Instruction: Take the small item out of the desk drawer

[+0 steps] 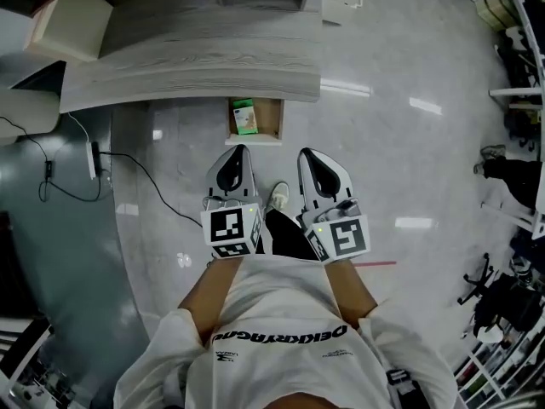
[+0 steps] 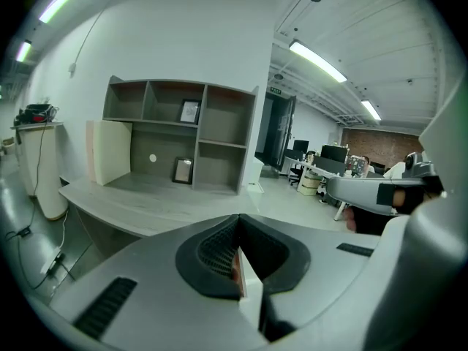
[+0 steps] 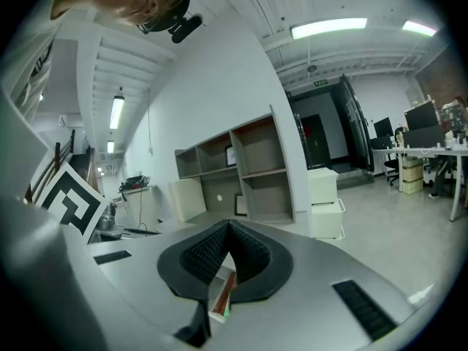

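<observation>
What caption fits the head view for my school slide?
Left gripper and right gripper, both shut, hover before the open drawer holding a green box.

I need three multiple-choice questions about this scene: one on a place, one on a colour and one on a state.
1. Where is the small box?
A. on the floor
B. in the drawer
C. on a shelf

2. What colour is the small box?
A. green
B. red
C. blue

3. In what state is the drawer?
A. pushed shut
B. taken out and set aside
C. pulled open

Answers:
1 B, it lies inside the drawer, just below the edge of the desk.
2 A, its top shows green.
3 C, the head view looks straight into the drawer.
</observation>
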The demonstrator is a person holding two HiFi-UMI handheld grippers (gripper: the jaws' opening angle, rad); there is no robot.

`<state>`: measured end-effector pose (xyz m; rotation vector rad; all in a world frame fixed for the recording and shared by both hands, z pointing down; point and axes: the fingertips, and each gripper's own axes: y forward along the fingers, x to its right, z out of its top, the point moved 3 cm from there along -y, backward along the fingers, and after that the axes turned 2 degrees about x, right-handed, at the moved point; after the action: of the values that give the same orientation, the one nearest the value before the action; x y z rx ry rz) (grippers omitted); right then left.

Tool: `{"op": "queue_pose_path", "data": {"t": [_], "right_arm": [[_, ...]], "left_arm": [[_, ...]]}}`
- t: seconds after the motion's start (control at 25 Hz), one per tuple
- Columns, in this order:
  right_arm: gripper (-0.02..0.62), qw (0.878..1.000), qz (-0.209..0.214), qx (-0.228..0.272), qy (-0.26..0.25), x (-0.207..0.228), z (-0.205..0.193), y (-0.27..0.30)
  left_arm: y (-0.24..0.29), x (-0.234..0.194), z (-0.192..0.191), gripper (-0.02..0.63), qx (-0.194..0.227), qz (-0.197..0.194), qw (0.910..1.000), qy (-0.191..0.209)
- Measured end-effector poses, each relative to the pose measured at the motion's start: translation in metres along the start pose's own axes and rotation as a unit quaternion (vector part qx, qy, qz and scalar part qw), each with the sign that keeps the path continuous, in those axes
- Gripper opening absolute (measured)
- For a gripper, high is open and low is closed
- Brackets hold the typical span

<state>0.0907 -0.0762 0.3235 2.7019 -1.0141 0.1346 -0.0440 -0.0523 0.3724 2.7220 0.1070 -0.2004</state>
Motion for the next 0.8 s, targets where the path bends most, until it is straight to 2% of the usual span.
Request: {"op": "queue_pose_path", "data": {"t": [0.8], "right_arm": [[0.031, 0.998, 0.000, -0.064, 0.029, 0.014, -0.116, 0.051]], "left_arm": [[0.091, -0.054, -0.119, 0.015, -0.101, 0.042, 0.9929, -0.049]]}}
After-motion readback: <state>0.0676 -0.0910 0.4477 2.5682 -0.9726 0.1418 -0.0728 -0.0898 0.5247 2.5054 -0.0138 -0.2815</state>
